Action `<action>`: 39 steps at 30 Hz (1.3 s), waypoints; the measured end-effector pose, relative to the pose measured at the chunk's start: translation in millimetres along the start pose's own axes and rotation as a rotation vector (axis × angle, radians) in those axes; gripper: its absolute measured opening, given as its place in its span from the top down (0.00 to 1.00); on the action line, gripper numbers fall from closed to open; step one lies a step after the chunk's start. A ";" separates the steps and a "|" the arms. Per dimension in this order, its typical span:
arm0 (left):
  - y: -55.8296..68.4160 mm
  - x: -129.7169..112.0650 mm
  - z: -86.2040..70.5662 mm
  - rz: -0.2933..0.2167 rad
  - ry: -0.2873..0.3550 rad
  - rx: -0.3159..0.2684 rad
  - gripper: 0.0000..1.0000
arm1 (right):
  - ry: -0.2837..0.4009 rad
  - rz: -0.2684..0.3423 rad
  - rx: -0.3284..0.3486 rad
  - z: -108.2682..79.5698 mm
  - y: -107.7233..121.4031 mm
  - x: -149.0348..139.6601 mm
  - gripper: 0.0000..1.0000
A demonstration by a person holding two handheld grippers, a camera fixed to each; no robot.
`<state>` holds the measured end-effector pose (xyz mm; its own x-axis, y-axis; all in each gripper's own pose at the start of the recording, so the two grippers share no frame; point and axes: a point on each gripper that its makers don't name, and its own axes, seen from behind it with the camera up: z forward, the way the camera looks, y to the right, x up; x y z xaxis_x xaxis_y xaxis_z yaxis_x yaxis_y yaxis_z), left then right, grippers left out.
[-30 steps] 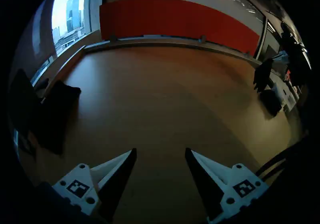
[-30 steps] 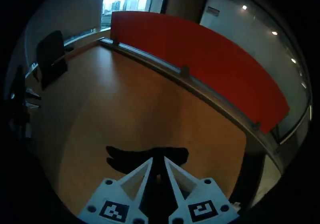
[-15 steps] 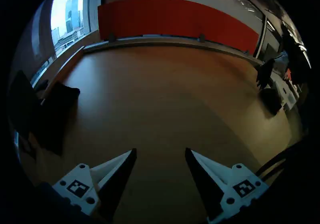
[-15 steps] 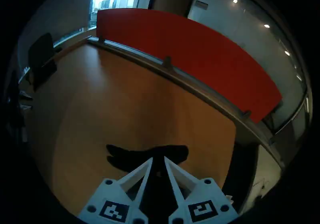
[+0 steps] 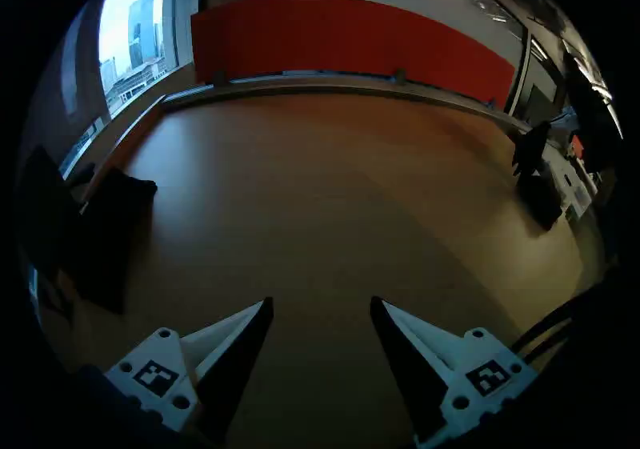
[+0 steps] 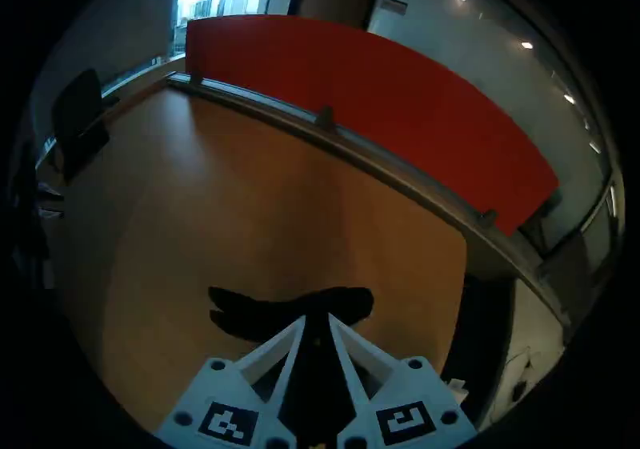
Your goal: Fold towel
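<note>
At the bottom of the right gripper view, the right hand-held gripper (image 6: 316, 318) is pinching its two fingers nearly together, and dark cloth is filling the narrow slit between them, so it looks clamped on the towel (image 6: 256, 313). That towel is showing as a black, ragged-edged shape spreading to both sides just beyond the fingertips, low in the frame, lying on or just above the wooden table (image 6: 240, 201); which of the two I cannot tell. Most of the cloth is hiding beneath the gripper body.

Low in the left gripper view, the left hand-held gripper (image 5: 321, 299) is hanging with its fingers wide apart, gripping nothing, with bare table (image 5: 320, 177) stretching ahead of it.

Farther out, a red partition (image 5: 352, 37) is running along the table's far edge across the top of the frame, and a window (image 5: 136, 41) is glowing at the upper left.

I'm judging the folding as barely under way: one grip is looking made, no tidy fold is showing, and the other hand is waiting to take hold.
</note>
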<state>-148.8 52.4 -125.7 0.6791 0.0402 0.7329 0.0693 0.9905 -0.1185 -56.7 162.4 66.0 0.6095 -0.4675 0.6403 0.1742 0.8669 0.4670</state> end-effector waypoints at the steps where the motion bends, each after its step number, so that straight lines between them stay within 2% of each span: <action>1: 0.3 0.2 0.1 0.001 0.000 -0.001 0.11 | -0.002 0.004 -0.001 -1.1 0.0 -3.0 0.95; 8: 1.7 2.8 0.1 0.011 0.001 -0.006 0.11 | -0.025 0.031 -0.011 -11.7 1.1 -33.4 0.95; 18: 4.1 2.9 -0.7 0.022 0.001 -0.011 0.11 | -0.067 0.107 -0.027 -24.4 3.9 -91.3 0.95; 29: 3.5 0.7 -4.1 0.031 -0.003 -0.008 0.11 | -0.134 0.190 -0.046 -27.3 6.5 -147.7 0.95; 39: 0.3 -4.0 -8.0 0.035 -0.009 0.002 0.11 | -0.191 0.253 -0.049 -20.4 -0.9 -190.7 0.96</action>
<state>-145.7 51.4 -134.0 0.6744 0.0761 0.7345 0.0442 0.9887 -0.1430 -157.3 254.3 -69.0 0.4830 -0.2558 0.8374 0.0757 0.9650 0.2512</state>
